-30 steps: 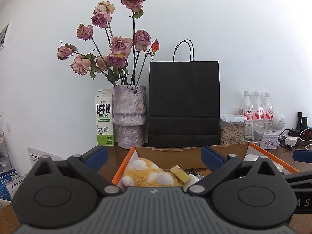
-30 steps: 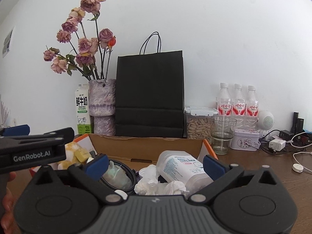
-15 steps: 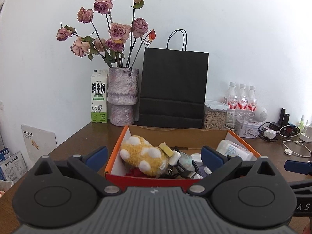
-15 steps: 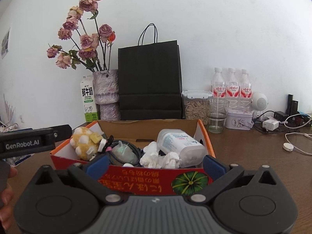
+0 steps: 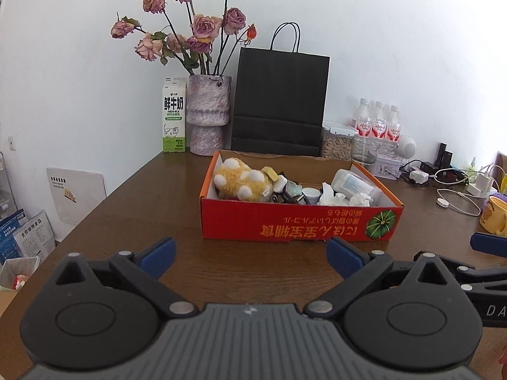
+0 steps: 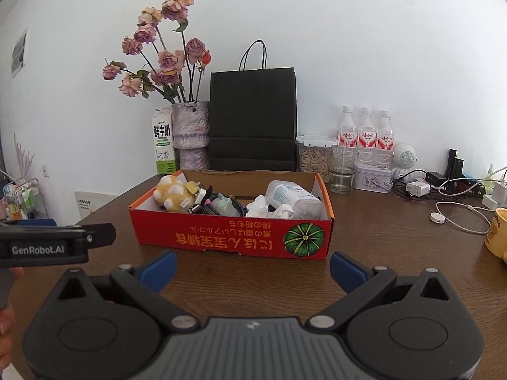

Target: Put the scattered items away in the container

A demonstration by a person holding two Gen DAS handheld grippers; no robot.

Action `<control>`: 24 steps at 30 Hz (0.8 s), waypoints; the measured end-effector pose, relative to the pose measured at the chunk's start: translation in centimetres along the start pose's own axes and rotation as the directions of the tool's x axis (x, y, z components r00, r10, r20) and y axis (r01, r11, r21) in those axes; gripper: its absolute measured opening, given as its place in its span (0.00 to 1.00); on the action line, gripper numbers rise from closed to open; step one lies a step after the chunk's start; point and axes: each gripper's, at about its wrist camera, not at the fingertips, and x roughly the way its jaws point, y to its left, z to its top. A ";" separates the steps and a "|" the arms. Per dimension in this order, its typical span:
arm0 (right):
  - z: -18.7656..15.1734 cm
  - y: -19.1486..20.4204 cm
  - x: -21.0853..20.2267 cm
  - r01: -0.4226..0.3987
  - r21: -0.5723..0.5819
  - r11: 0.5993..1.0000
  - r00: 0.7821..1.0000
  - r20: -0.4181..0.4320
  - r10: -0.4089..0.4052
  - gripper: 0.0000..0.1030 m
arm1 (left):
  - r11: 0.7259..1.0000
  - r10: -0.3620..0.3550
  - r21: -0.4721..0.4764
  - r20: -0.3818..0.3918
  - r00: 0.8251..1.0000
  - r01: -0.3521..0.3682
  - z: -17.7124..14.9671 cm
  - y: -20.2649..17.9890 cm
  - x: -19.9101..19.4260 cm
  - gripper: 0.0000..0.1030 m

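- Container (image 5: 298,221), a red cardboard box printed with a green pumpkin, sits on the brown tabletop (image 5: 133,221) in front of a black paper bag (image 5: 279,104).
- Inside the box: a yellow plush toy (image 5: 240,180) at its left end, dark cables (image 5: 285,191) in the middle, crumpled tissues (image 5: 329,191) and a white plastic bottle (image 5: 351,183) at its right end (all below the rim, so nothing should spill).
- Left gripper (image 5: 250,255) hangs near the box's front wall, jaws wide and empty.
- Right gripper (image 6: 252,267) is likewise near the front wall, spread wide, holding nothing.
- Judging by the bare wood around the box, the tidying looks finished; both tools stand clear of it, probably to avoid nudging it.
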 end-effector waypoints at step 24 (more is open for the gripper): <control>-2.0 1.4 -3.5 -0.023 0.017 1.000 0.997 -0.075 0.025 1.00 | 1.000 0.024 0.015 -0.081 0.996 -0.023 -2.8 0.6 -3.3 1.00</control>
